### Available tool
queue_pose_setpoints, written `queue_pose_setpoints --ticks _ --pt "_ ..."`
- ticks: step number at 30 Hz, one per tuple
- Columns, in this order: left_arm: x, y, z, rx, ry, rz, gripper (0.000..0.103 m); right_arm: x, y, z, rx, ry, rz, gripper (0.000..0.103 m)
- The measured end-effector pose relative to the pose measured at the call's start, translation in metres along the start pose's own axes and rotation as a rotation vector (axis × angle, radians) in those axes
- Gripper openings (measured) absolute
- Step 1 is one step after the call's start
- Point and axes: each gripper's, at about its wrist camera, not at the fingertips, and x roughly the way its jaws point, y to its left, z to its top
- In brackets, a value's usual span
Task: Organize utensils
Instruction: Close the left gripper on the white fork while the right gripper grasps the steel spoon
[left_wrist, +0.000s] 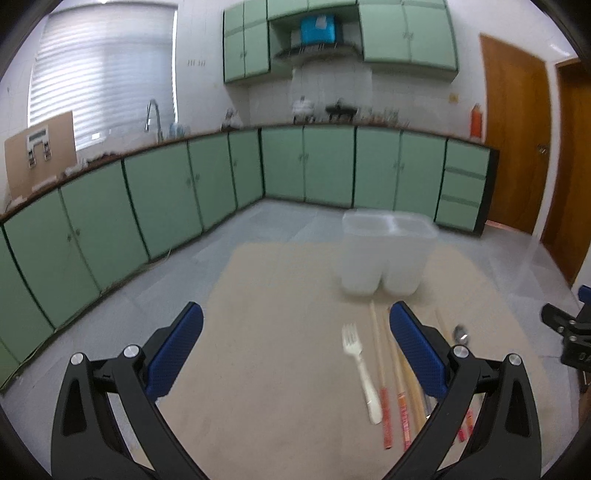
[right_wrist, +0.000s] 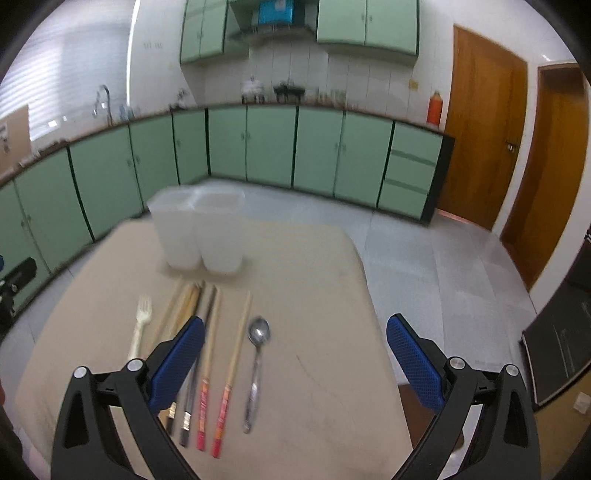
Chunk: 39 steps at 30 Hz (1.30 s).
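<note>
A translucent two-compartment holder (left_wrist: 388, 251) (right_wrist: 201, 229) stands upright at the far side of a beige table (left_wrist: 266, 369) (right_wrist: 314, 295). In front of it lie a white plastic fork (left_wrist: 364, 369) (right_wrist: 139, 325), several chopsticks (left_wrist: 384, 384) (right_wrist: 207, 369), some with red ends, and a metal spoon (right_wrist: 256, 365) (left_wrist: 461, 334). My left gripper (left_wrist: 295, 332) is open and empty above the table, left of the utensils. My right gripper (right_wrist: 295, 343) is open and empty, above the spoon and chopsticks. The right gripper's black body (left_wrist: 570, 332) shows at the left wrist view's right edge.
Green kitchen cabinets (left_wrist: 184, 184) (right_wrist: 269, 147) line the back and left walls beyond a grey tiled floor (right_wrist: 424, 251). Wooden doors (right_wrist: 480, 125) stand at the right. A dark appliance (right_wrist: 561, 339) sits right of the table.
</note>
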Motion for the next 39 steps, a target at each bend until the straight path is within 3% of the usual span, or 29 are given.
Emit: queue_pose_setpoints --ticks 5,13,18,20,24,35,39 --pt "0.039 -0.002 -0.007 -0.001 0.105 0.006 0.098 0.036 0.0 -0.003 -0.02 0.082 0.032 0.088" --pt "0.106 -0.022 -0.011 0.027 0.231 -0.019 0.098 0.104 0.017 -0.003 -0.053 0.236 0.137 0.063" --pt "0.133 -0.033 -0.015 0.048 0.289 -0.025 0.095 0.138 0.018 -0.007 -0.042 0.331 0.173 0.054" --pt "0.141 -0.037 -0.017 0.052 0.303 -0.03 0.093 0.144 0.018 -0.007 -0.036 0.344 0.194 0.054" --pt "0.161 -0.041 -0.022 0.042 0.368 -0.042 0.077 0.157 0.019 -0.005 -0.04 0.371 0.204 0.044" --pt "0.189 -0.05 -0.023 0.033 0.447 -0.059 0.077 0.177 0.017 -0.001 -0.027 0.398 0.202 0.042" --pt "0.204 -0.059 -0.027 0.014 0.507 -0.087 0.062 0.18 0.022 -0.001 -0.037 0.393 0.19 0.032"
